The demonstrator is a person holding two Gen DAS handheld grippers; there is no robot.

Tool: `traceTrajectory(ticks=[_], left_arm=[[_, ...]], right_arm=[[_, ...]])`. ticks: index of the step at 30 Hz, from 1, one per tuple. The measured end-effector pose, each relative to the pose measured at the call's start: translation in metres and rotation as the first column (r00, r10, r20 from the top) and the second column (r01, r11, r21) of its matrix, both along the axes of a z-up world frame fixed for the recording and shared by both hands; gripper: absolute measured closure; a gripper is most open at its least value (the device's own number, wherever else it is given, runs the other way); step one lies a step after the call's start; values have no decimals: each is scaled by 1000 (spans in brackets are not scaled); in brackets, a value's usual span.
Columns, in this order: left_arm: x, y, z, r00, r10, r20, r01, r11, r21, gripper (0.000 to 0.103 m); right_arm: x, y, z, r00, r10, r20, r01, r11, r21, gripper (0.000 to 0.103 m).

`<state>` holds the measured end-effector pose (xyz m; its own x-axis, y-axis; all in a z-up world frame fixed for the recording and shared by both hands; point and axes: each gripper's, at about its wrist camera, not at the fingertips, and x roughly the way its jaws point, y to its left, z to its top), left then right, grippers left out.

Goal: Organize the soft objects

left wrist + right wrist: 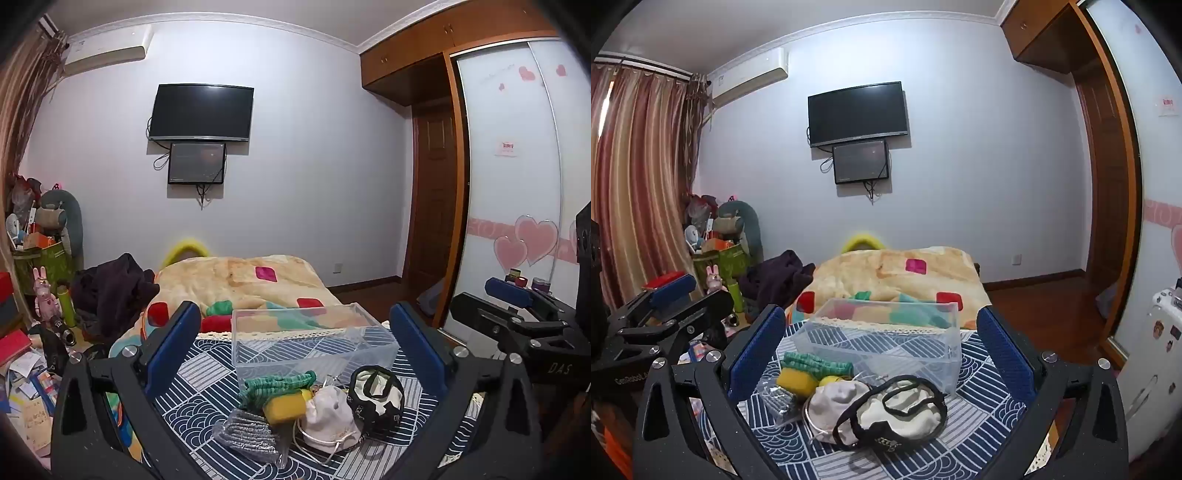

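We hold both the left gripper point(295, 343) and the right gripper point(882, 343) spread wide and unladen, framing the soft pile point(857, 398) at lower centre before the clear bin point(886, 339).

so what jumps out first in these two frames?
A heap of soft things in the foreground: green knit cloth, yellow sponge, white drawstring pouch and black-and-white bag, on a blue patterned tablecloth. Just behind sits an empty clear plastic bin. Both the left gripper and right gripper are open, holding nothing.
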<state>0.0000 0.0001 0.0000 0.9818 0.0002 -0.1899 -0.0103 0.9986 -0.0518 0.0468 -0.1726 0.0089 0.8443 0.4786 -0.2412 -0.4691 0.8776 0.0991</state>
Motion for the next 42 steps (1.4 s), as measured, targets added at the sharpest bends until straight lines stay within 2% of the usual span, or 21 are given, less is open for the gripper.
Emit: traceTrajectory(ticks=[42], left_arm=[[-2, -1, 5, 1000, -3, 10, 3, 1000, -4, 0]], right_arm=[[-6, 2, 4, 1000, 2, 10, -3, 1000, 10, 0]])
